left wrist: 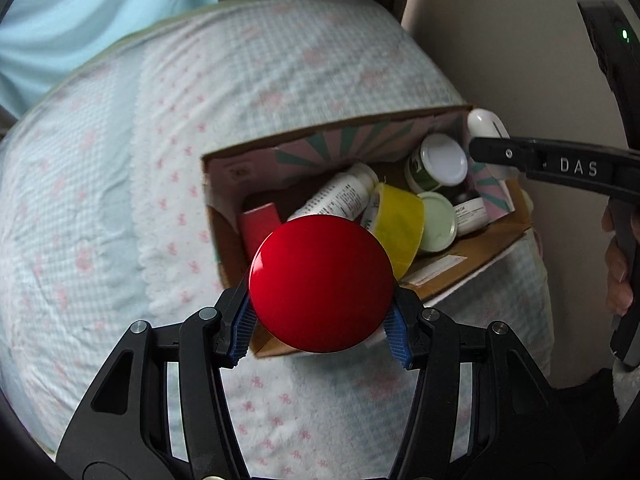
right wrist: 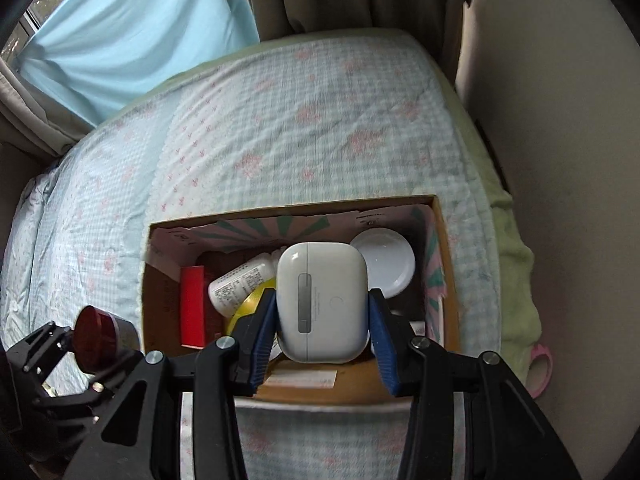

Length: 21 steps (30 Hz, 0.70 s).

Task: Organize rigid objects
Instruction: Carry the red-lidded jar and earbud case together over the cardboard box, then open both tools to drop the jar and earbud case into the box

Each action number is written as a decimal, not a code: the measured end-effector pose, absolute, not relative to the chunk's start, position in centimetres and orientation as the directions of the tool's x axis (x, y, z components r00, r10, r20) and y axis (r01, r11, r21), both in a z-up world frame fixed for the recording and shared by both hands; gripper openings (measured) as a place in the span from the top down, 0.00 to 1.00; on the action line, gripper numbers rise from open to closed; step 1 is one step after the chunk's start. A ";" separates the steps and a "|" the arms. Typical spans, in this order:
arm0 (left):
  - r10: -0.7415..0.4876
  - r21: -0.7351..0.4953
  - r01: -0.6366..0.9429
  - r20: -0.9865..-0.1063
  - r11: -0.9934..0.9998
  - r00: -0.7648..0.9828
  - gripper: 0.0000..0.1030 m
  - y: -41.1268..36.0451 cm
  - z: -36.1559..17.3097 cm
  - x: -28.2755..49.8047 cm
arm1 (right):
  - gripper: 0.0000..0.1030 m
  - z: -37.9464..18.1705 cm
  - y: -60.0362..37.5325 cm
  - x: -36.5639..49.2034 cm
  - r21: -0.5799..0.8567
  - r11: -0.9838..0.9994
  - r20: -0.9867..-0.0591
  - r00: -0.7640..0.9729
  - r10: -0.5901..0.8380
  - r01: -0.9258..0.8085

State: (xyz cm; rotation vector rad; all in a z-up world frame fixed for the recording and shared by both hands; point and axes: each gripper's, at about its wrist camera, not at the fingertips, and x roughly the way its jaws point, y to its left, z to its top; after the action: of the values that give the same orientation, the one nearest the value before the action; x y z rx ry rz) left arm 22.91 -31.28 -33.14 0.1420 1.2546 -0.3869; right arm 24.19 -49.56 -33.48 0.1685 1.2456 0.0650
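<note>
My left gripper (left wrist: 320, 328) is shut on a red-lidded jar (left wrist: 321, 283), held above the near edge of an open cardboard box (left wrist: 460, 276). The jar also shows at the lower left of the right wrist view (right wrist: 96, 334). My right gripper (right wrist: 322, 340) is shut on a white earbuds case (right wrist: 322, 300), held over the box (right wrist: 450, 280). In the left wrist view the case (left wrist: 484, 124) sits at the box's far right corner. The box holds a white bottle (left wrist: 340, 196), a yellow tape roll (left wrist: 400, 220), a red carton (left wrist: 258, 224) and white-lidded jars (left wrist: 442, 160).
The box rests on a bed with a pale checked, pink-flowered cover (right wrist: 280, 120). A beige wall (right wrist: 560, 160) runs along the right, with a green blanket edge (right wrist: 516, 280) beside it. Blue curtains (right wrist: 132, 32) hang behind the bed.
</note>
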 end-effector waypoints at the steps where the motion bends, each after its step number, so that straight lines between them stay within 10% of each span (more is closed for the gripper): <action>1: -0.203 -0.104 0.366 -0.949 0.925 0.242 0.51 -31.7 -33.9 23.3 | 0.60 -34.2 -49.6 24.8 0.169 0.985 -0.939 0.309 0.150 0.039; 21: -0.107 -0.067 0.451 -0.992 0.890 0.063 0.47 -34.2 -41.3 26.1 | 0.60 -43.0 -49.1 30.6 0.279 0.955 -0.954 0.146 0.263 0.102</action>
State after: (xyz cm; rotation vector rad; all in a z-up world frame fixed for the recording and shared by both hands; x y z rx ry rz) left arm 26.10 -34.23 -41.32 0.2902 1.4518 -0.4301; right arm 30.60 -49.09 -42.98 0.3065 1.4264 0.1188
